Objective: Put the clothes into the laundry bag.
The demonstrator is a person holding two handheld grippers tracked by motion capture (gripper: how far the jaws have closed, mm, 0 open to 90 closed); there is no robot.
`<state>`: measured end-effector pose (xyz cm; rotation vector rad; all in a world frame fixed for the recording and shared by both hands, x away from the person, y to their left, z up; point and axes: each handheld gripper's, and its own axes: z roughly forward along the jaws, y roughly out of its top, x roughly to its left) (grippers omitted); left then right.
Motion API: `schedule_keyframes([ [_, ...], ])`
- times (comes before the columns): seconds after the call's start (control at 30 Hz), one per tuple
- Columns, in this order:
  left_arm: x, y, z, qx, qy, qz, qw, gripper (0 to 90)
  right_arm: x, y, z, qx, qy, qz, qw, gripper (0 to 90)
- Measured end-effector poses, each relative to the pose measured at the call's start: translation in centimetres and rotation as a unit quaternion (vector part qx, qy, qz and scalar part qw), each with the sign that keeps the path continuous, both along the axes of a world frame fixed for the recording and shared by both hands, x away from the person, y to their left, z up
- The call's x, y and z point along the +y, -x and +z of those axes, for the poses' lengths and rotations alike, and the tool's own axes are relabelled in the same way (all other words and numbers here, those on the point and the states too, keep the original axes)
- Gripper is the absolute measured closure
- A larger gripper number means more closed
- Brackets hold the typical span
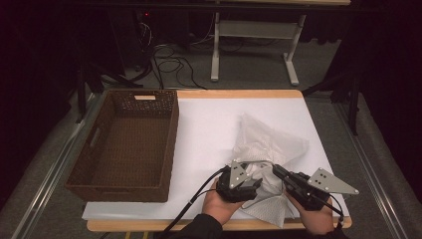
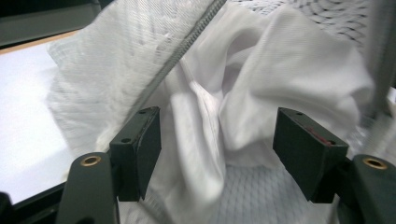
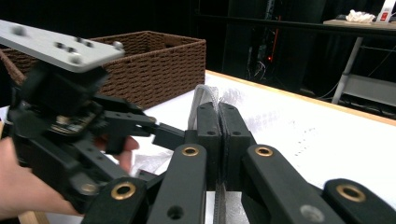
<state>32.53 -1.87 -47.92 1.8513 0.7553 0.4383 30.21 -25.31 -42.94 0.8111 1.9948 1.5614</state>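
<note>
White mesh laundry bag with a zip lies crumpled on the right half of the bench, its near end between the person's two hands, with white cloth bunched up inside or against it. Right tongs are clamped shut on a thin edge of the bag; in the right gripper view the two black jaws stand pressed together with netting and zip tape pinched between them. Left tongs stand open, jaws well apart, with a fold of the white cloth hanging in the gap and neither pad pressing on it. In the high view the left tongs sit just beside the right ones at the bag's near end. Brown wicker basket stands on the bench's left side, well apart from the bag.
</note>
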Motion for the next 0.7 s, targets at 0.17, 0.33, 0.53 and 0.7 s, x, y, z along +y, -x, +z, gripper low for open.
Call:
schedule_keyframes([
  [0.17, 1.7, 0.9, 0.1, -0.002, -0.008, -0.004, 1.0000, 31.6, -0.1, -0.1, 0.0, -0.001, 0.001, -0.001, 1.0000, 89.9],
  [0.33, 3.3, 1.0, -1.5, 0.012, 0.000, 0.016, 0.9998, 31.6, 0.0, -0.1, -0.1, 0.001, 0.001, 0.000, 1.0000, 89.9],
  [0.53, 3.1, 0.0, -2.2, 0.036, 0.006, 0.016, 0.9992, 38.5, 0.1, 0.0, -0.1, 0.002, 0.001, 0.000, 1.0000, 89.8],
  [0.7, 1.9, -0.1, -2.0, 0.041, -0.001, 0.001, 0.9992, 76.1, -0.1, -0.1, -0.1, 0.001, 0.002, -0.001, 1.0000, 89.9],
])
